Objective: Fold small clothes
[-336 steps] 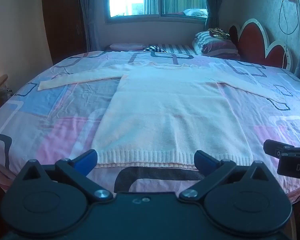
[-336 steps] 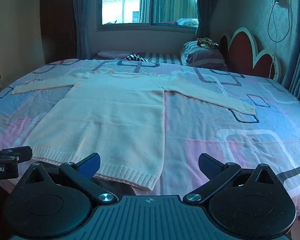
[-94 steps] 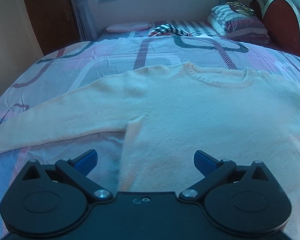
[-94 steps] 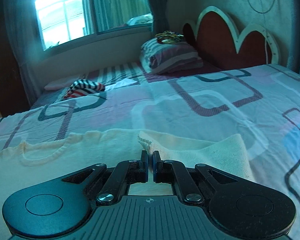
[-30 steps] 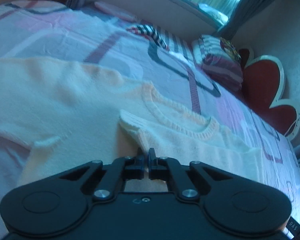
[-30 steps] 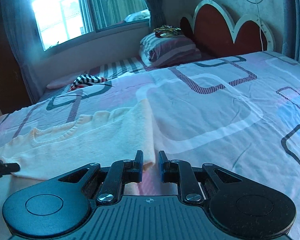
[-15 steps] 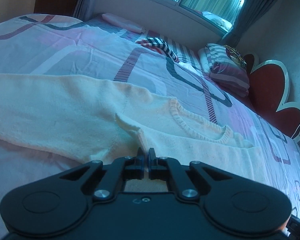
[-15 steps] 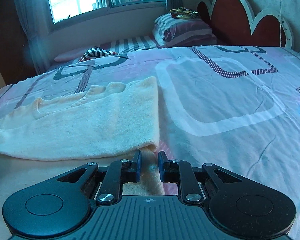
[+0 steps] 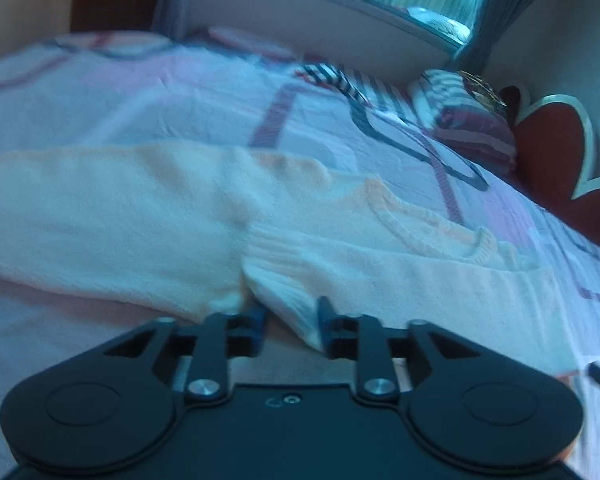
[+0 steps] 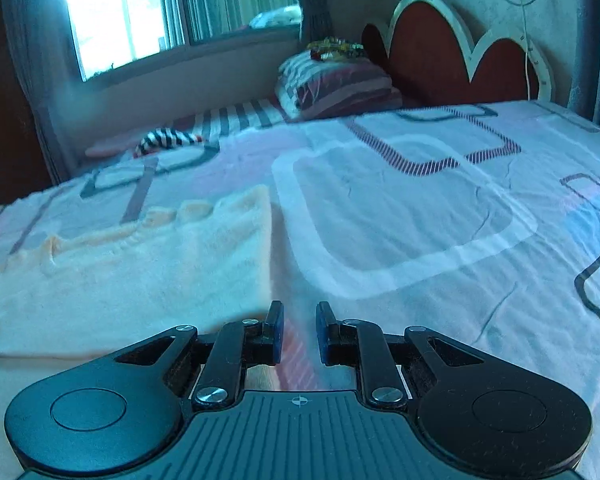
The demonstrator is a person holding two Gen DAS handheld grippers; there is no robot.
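A cream sweater lies on a patterned bed, its ribbed cuff folded across the chest. The left tongs have just been opening; the cuff sits loose between them. The right tongs stand slightly apart, seemingly empty, beside the sweater's folded edge. Striped pillows rest against a red headboard.

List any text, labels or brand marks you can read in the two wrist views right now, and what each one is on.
None can be read in either view.
The left gripper housing carries a small embossed mark near its top edge, too small and blurred to read.
The right gripper housing shows only a crosshair symbol, no letters.
The sweater, bedsheet and striped pillow show patterns only.
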